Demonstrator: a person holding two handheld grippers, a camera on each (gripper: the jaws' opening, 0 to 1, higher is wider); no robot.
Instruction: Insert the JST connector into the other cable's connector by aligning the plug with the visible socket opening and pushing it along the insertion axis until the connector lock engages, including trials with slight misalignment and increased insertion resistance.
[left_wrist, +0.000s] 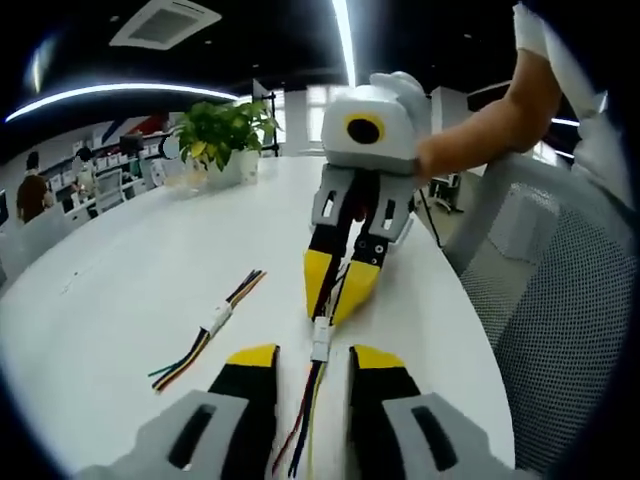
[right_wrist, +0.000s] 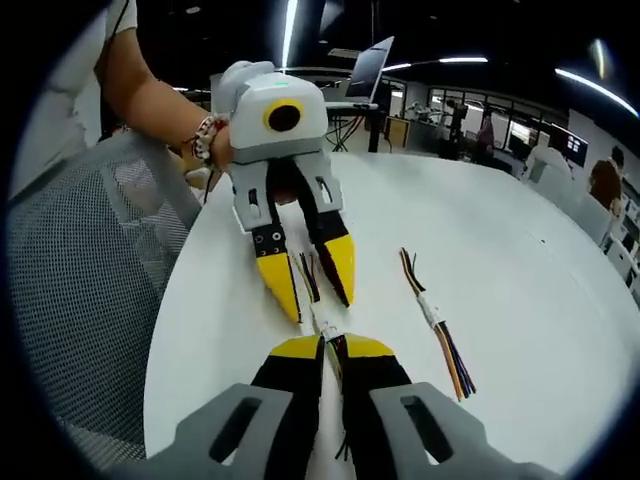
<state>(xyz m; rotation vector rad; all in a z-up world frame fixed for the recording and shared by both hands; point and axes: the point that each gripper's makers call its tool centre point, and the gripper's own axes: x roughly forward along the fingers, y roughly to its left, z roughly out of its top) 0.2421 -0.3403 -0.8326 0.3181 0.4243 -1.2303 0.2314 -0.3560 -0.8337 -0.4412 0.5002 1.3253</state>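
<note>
A white JST connector (left_wrist: 320, 340) with multicoloured wires lies on the white table (left_wrist: 120, 270), just ahead of my left gripper (left_wrist: 312, 356). That gripper is open, and the wires trail back between its yellow-tipped jaws without being pinched. My right gripper (left_wrist: 338, 300) reaches in from the far side, shut on the cable just beyond the connector. In the right gripper view, my right gripper (right_wrist: 332, 348) is shut on the wires just behind the connector (right_wrist: 325, 325), and the left gripper (right_wrist: 312, 285) faces it with its jaws spread around the wires. Whether the two halves are mated is too small to tell.
A second joined cable pair (left_wrist: 215, 320) (right_wrist: 432, 312) lies loose on the table. A potted plant (left_wrist: 225, 135) stands at the far edge. A grey mesh chair (left_wrist: 560, 290) (right_wrist: 80, 260) sits against the table edge. A person's arm (left_wrist: 480, 125) holds each gripper.
</note>
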